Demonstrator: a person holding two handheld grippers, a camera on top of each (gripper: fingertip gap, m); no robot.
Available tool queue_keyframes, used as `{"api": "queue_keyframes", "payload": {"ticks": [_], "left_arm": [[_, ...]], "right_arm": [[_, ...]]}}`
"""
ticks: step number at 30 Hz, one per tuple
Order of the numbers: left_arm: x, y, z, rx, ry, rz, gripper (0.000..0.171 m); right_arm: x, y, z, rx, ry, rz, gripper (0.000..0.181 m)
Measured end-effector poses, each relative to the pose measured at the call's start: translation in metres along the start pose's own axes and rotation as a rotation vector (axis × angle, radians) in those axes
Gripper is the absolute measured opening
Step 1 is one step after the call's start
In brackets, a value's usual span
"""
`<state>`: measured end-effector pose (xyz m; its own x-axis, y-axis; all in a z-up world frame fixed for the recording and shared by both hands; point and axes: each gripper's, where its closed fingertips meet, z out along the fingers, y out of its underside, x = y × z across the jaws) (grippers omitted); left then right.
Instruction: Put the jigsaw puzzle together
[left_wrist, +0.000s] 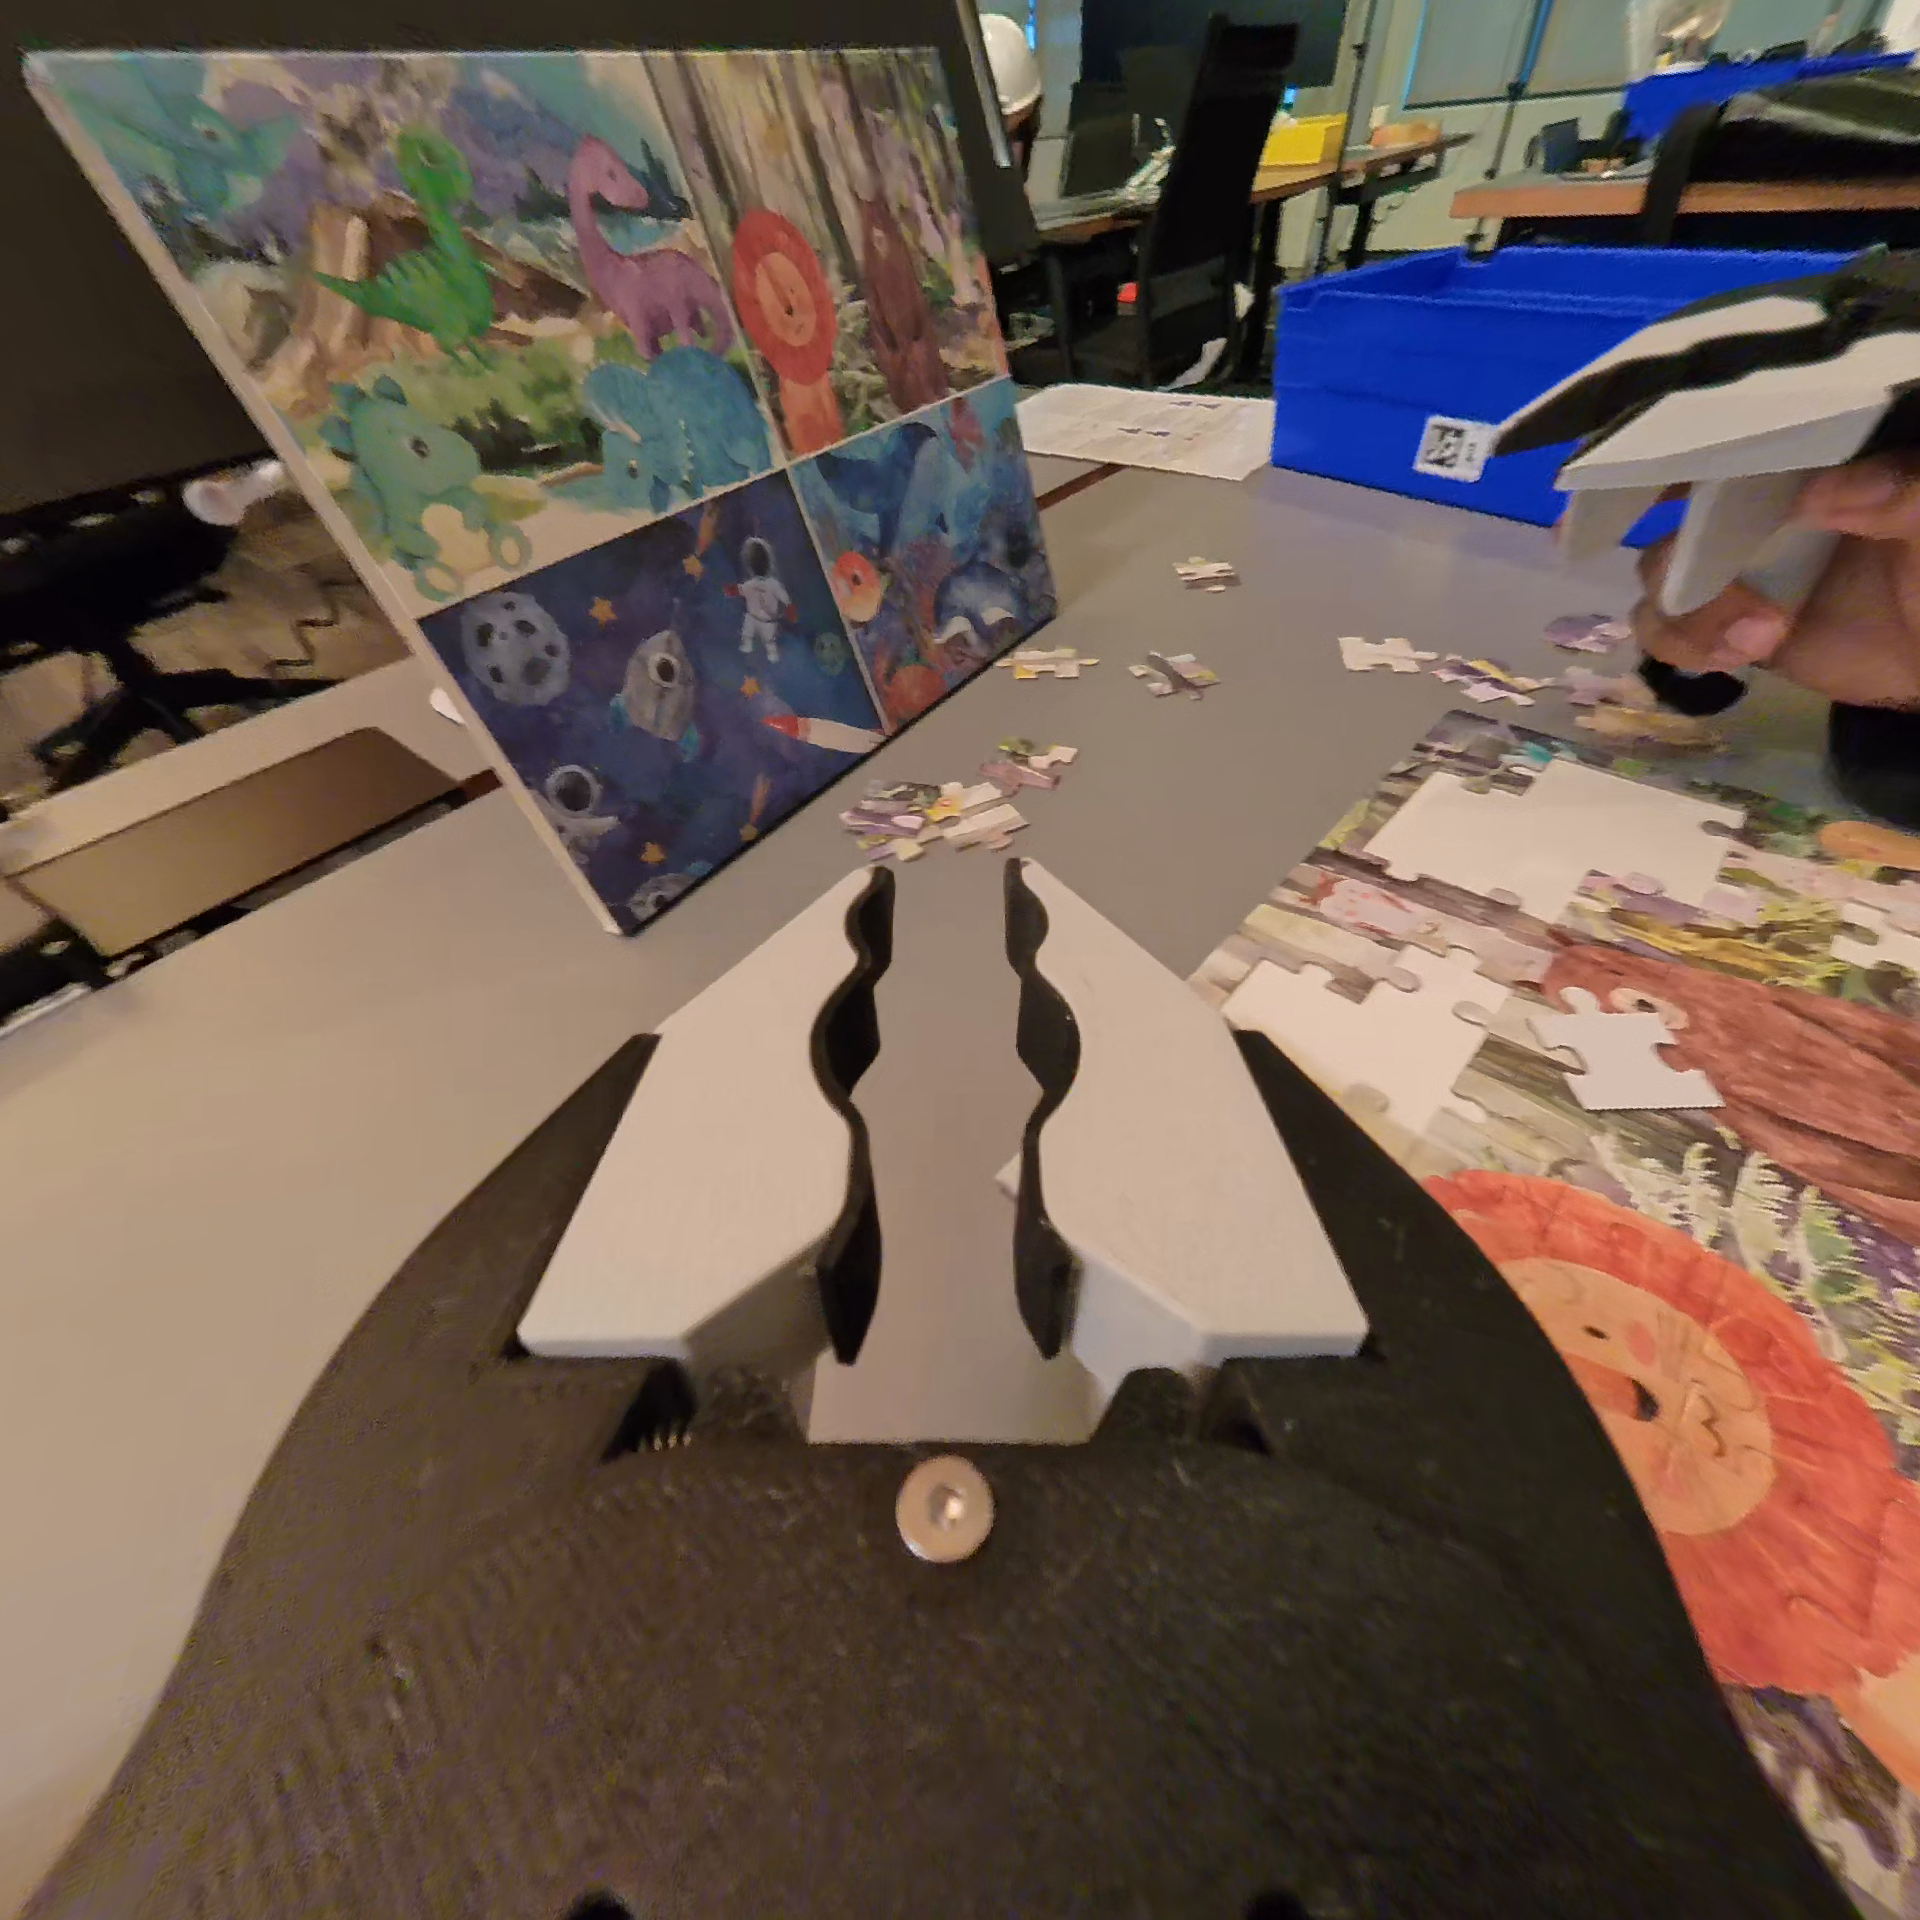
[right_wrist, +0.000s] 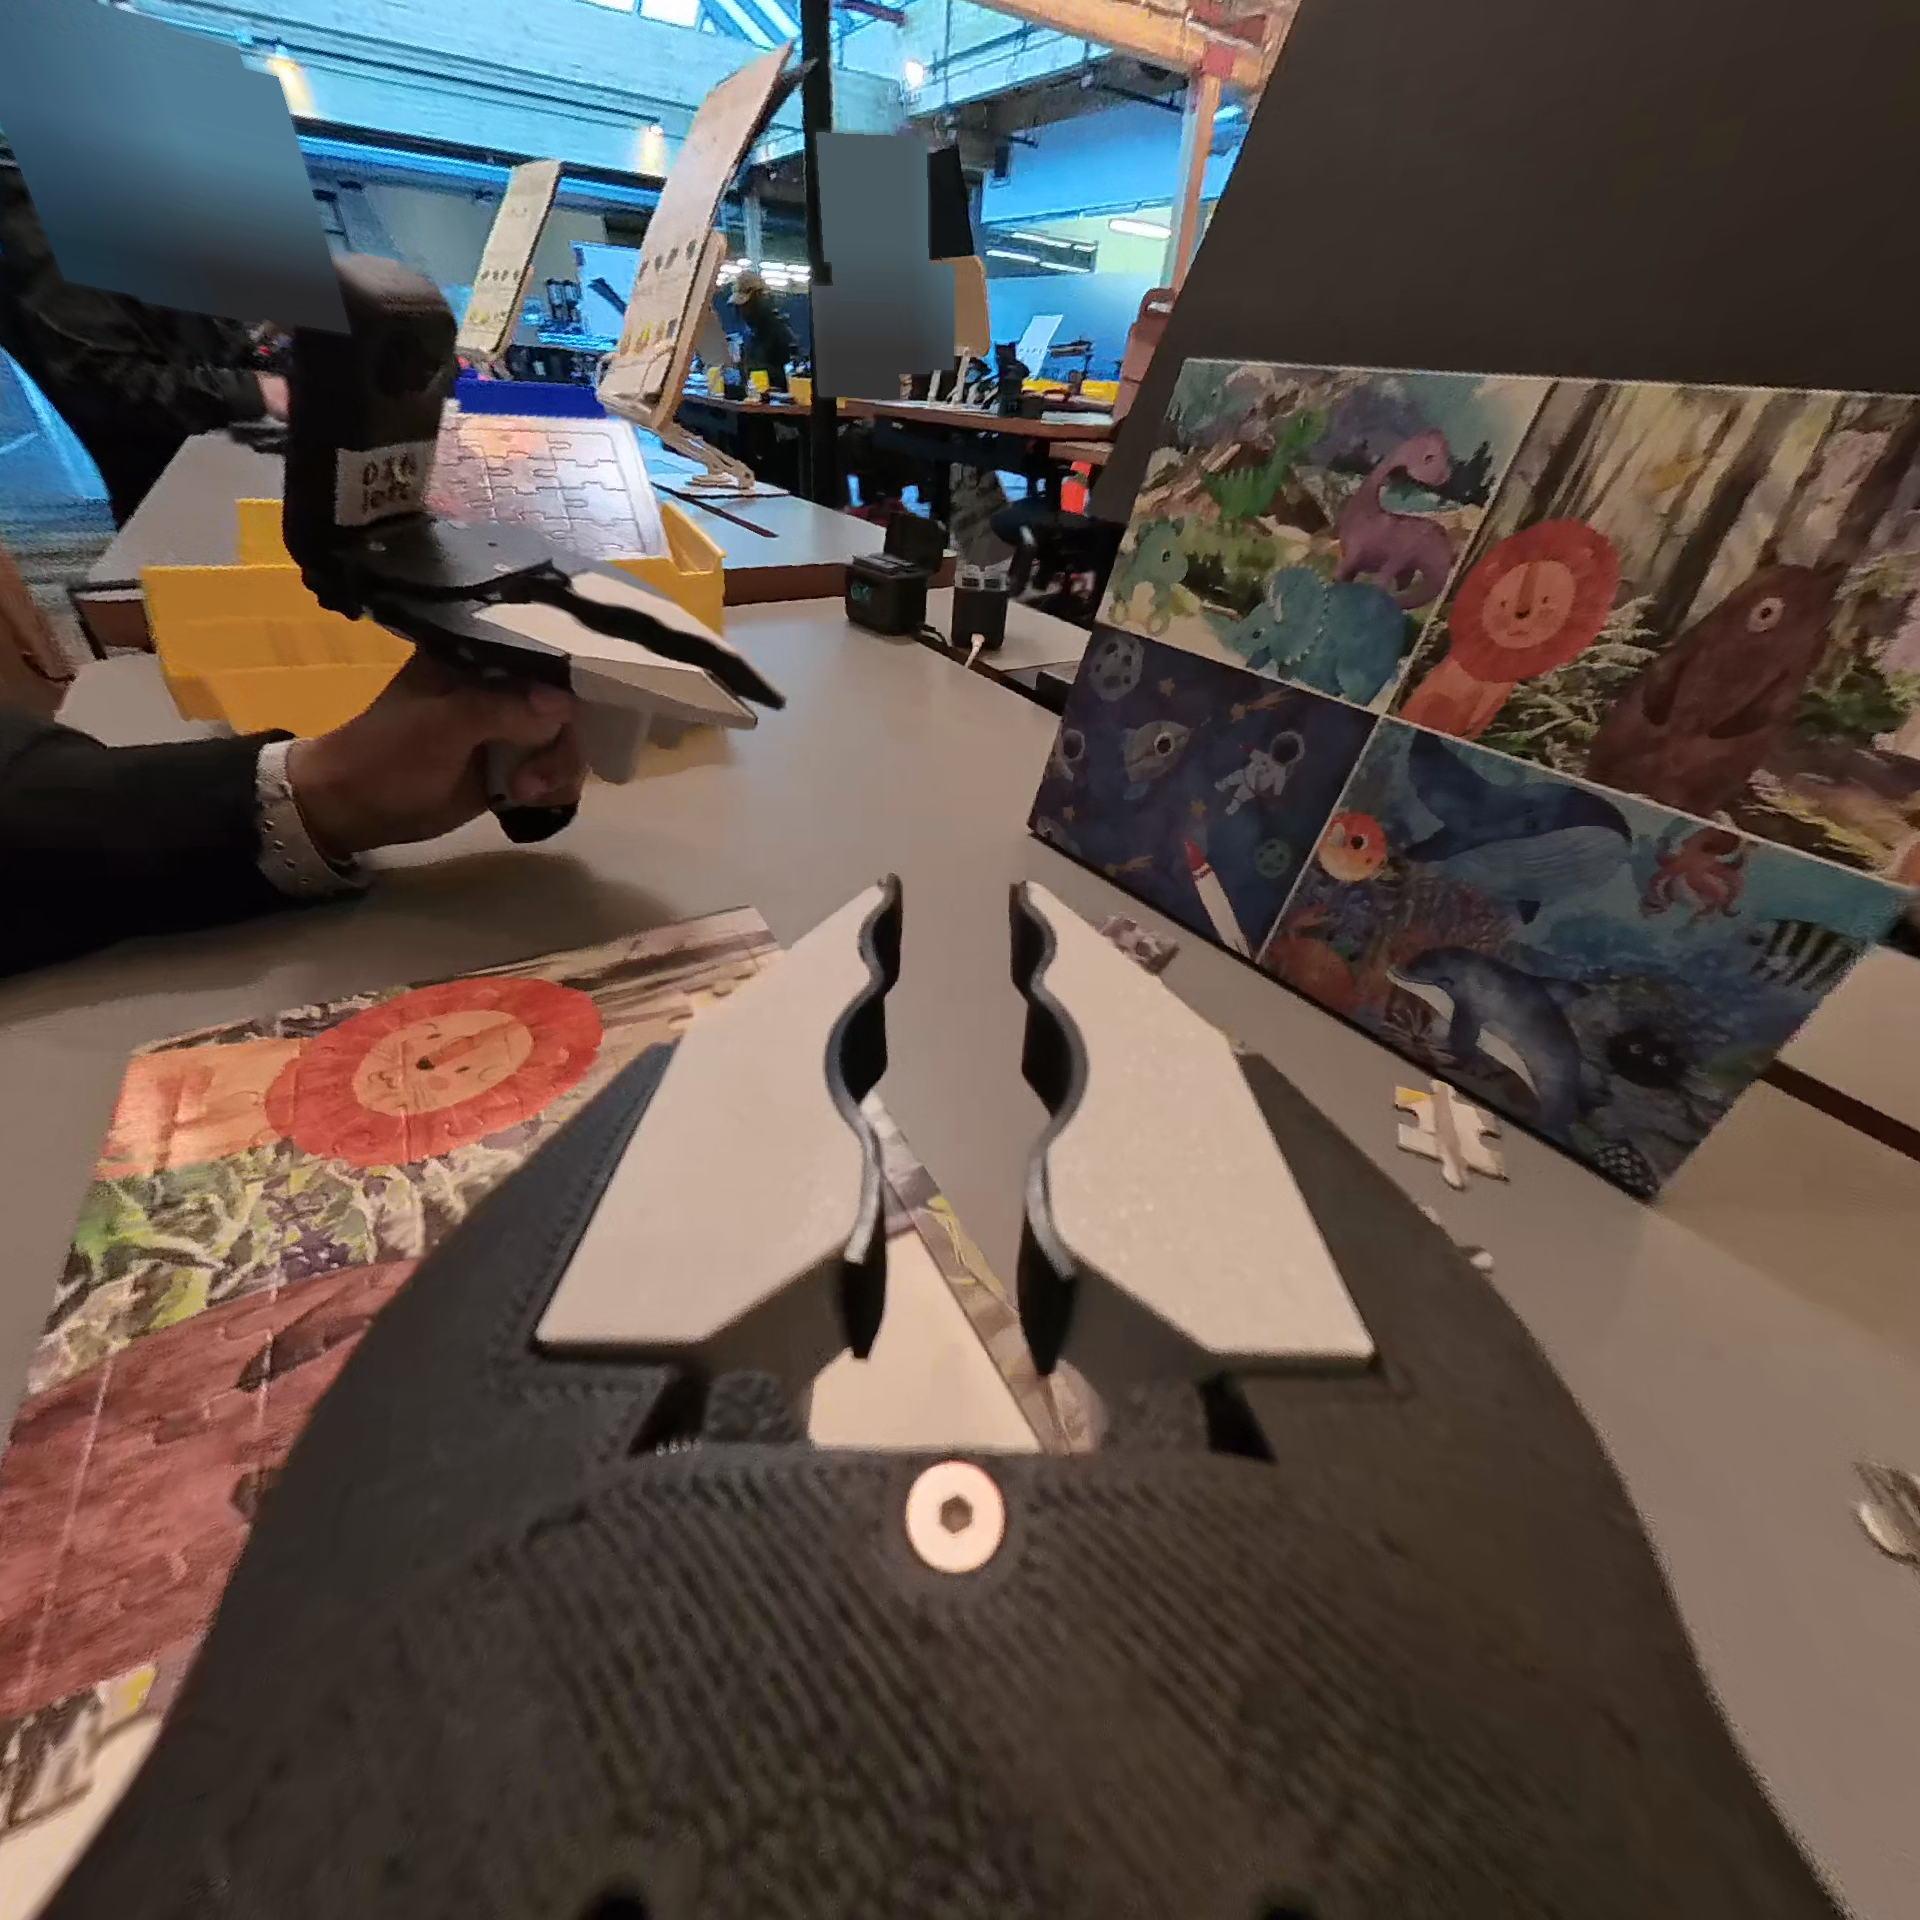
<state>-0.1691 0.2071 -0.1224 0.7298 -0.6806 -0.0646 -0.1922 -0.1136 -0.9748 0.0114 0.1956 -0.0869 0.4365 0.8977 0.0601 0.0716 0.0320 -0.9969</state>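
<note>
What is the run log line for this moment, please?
left gripper: jaws open, empty | right gripper: jaws open, empty | puzzle: partly assembled, gaps remain | loose pieces: on table

The jigsaw puzzle (left_wrist: 1621, 1122) lies on the table (left_wrist: 312, 1039), loose pieces (left_wrist: 935, 810) between it and the propped picture board (left_wrist: 623, 436).

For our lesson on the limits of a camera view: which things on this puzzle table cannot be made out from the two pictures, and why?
- Puzzle: the left wrist view's right edge cuts it off; the right gripper covers its gaps in the right wrist view.
- Loose pieces: too small to read their pictures in the left wrist view.
- Piece at the right wrist view's right edge: blurred and cut off.
- Blue bin: its wall hides the contents in the left wrist view.
</note>
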Motion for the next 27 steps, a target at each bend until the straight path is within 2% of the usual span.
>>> {"api": "queue_keyframes", "payload": {"ticks": [7,10,15,27], "left_arm": [[0.015,-0.003,0.006,0.002,0.07,-0.042,0.019],[0.017,-0.001,0.009,-0.013,0.081,-0.038,0.018],[0.018,0.002,0.011,-0.029,0.081,-0.028,0.017],[0.012,0.004,0.01,-0.039,0.071,-0.029,0.016]], "right_arm": [[0.001,-0.024,0.022,-0.02,-0.056,-0.119,0.02],[-0.006,-0.015,0.029,-0.04,-0.095,-0.133,0.02],[-0.016,0.012,0.022,-0.083,-0.116,-0.126,0.017],[-0.019,0.018,0.024,-0.081,-0.135,-0.084,0.018]]}}
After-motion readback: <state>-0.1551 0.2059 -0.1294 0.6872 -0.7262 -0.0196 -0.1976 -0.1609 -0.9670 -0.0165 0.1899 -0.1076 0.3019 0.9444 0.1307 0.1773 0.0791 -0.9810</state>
